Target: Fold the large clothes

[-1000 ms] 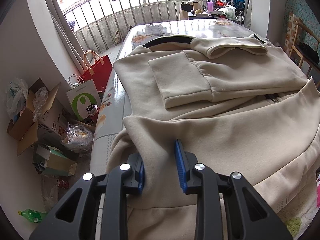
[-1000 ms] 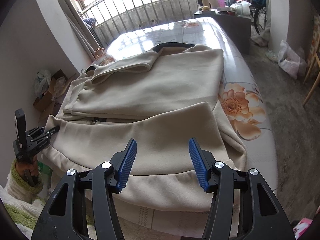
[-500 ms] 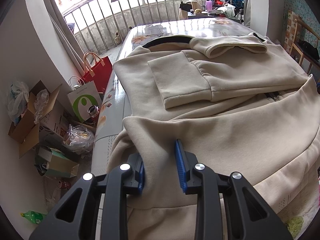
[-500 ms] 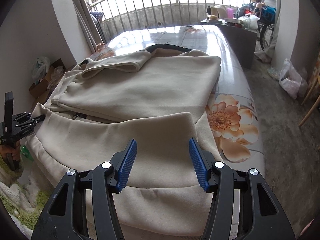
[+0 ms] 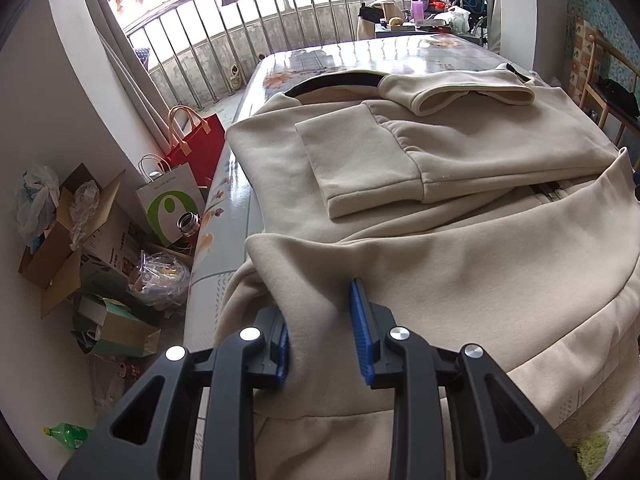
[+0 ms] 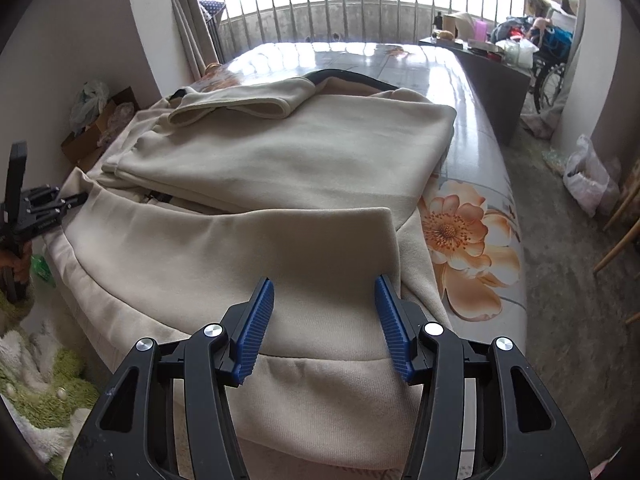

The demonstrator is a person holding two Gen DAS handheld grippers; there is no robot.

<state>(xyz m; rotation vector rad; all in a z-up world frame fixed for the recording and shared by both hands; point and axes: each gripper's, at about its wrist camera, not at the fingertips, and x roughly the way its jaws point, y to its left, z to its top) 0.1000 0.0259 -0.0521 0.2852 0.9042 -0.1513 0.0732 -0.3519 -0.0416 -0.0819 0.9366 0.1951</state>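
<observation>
A large beige fleece jacket (image 5: 460,264) lies on a glossy floral table (image 5: 360,56), sleeves folded across the body and its lower part turned up over itself. My left gripper (image 5: 322,332) has its blue pads closed on a thick fold of the jacket's near left edge. The jacket also shows in the right wrist view (image 6: 288,168). My right gripper (image 6: 324,320) is open, its pads above the jacket's near right hem with nothing between them. The left gripper appears at the far left of the right wrist view (image 6: 40,208).
Left of the table on the floor are a red bag (image 5: 196,144), a white paper bag (image 5: 168,204), cardboard boxes (image 5: 60,236) and plastic litter. A balcony railing (image 6: 360,12) runs behind the table. A side table (image 6: 492,68) and chair legs (image 6: 624,224) stand at the right.
The right gripper's view has swung up and to the right along the hem. The left gripper has stayed closed on the same fold, almost still.
</observation>
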